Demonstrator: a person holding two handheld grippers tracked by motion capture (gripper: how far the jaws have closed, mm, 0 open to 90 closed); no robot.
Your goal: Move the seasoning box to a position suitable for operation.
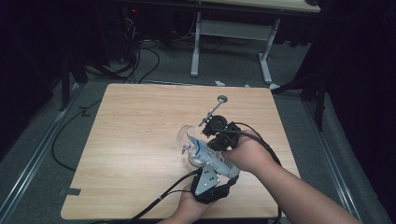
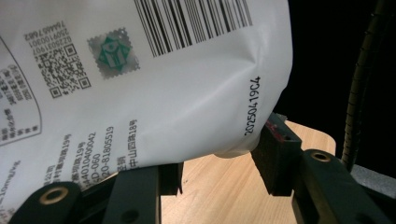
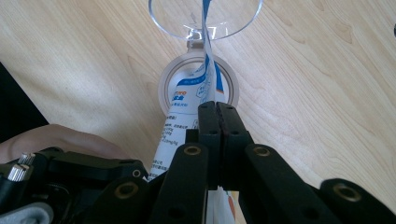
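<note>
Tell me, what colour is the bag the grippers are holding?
The bag is white with black print and a barcode, best seen in the left gripper view; blue markings show elsewhere.

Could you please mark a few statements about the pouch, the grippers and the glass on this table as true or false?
1. The right gripper has its jaws pinched together on the top edge of the white pouch. True.
2. The left gripper hangs free with nothing between its jaws. False: the bottom of the pouch sits between them.
3. A barcode is printed on the pouch. True.
4. The pouch lies flat on the wooden table. False: both grippers hold it up above the table.
5. A clear glass stands on the table under the pouch's top end. True.
6. The table top is bare metal. False: it is light wood.
</note>
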